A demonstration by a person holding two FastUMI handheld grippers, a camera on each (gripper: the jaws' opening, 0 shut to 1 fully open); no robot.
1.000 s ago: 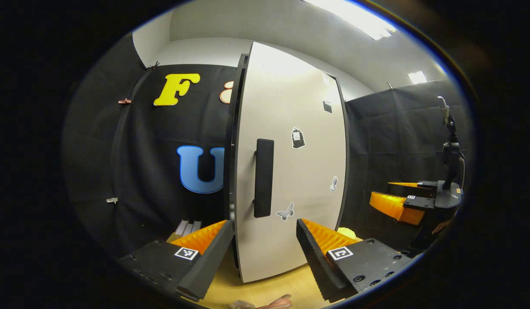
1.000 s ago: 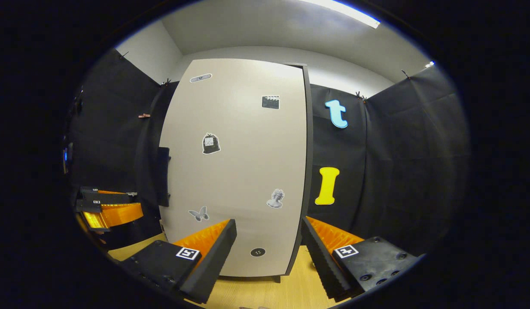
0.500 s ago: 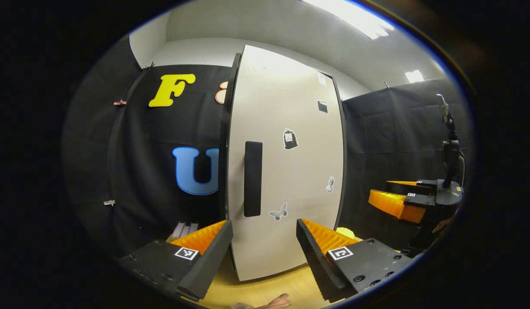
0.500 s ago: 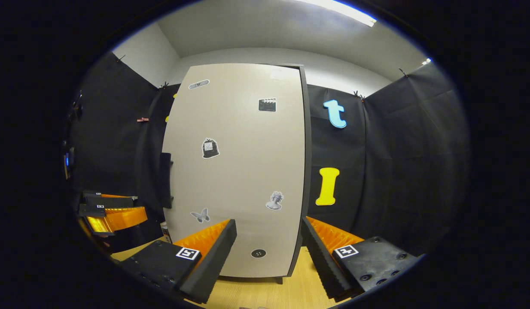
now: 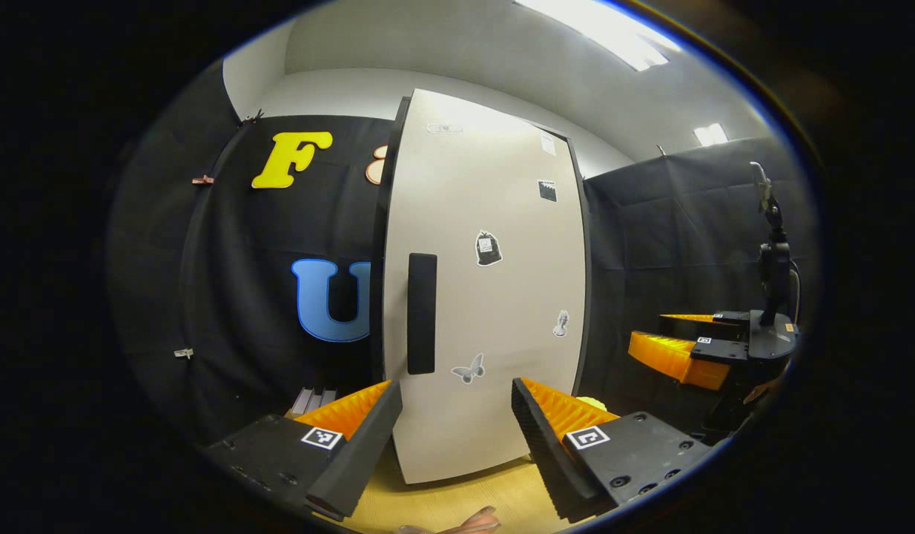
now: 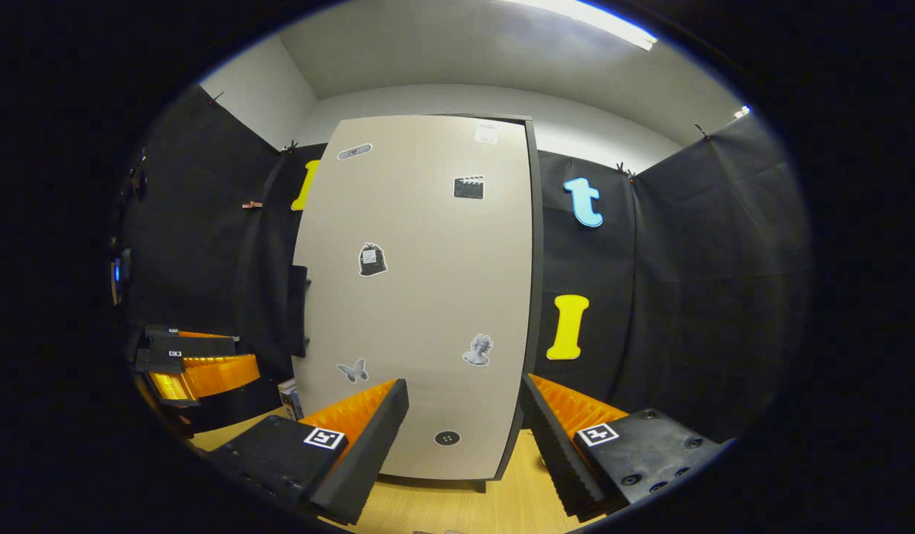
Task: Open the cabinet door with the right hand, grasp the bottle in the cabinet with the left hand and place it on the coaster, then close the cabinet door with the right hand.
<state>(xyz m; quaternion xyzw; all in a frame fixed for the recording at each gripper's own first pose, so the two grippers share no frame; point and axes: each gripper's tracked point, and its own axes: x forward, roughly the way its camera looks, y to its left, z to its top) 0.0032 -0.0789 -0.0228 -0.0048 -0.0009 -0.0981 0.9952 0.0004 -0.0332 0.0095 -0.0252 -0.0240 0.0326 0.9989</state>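
1. Left gripper [image 5: 455, 386]: jaws wide apart, nothing between them. It hangs over the near edge of the table [image 5: 457, 498], short of the door [image 5: 494, 297].
2. Right gripper [image 6: 463, 382]: jaws equally wide, nothing held. It hangs to the right, facing the door's lower right part without touching it.
3. A small pink item [image 5: 465, 523] lies at the near table edge, too cropped to identify.
4. The door is flush or nearly so. The handle [image 5: 421, 313] runs upright along its left edge.
5. Change over the last second: the door has grown smaller in both views, so both grippers are backing away from it. The dark strip at the handle edge looks narrower (possibly only a change of angle).
6. The bottle's position cannot be told.
7. Judgement: the door is at rest with no tool on it. This fits either the opening approach or the finished closing; the retreat favours the second.
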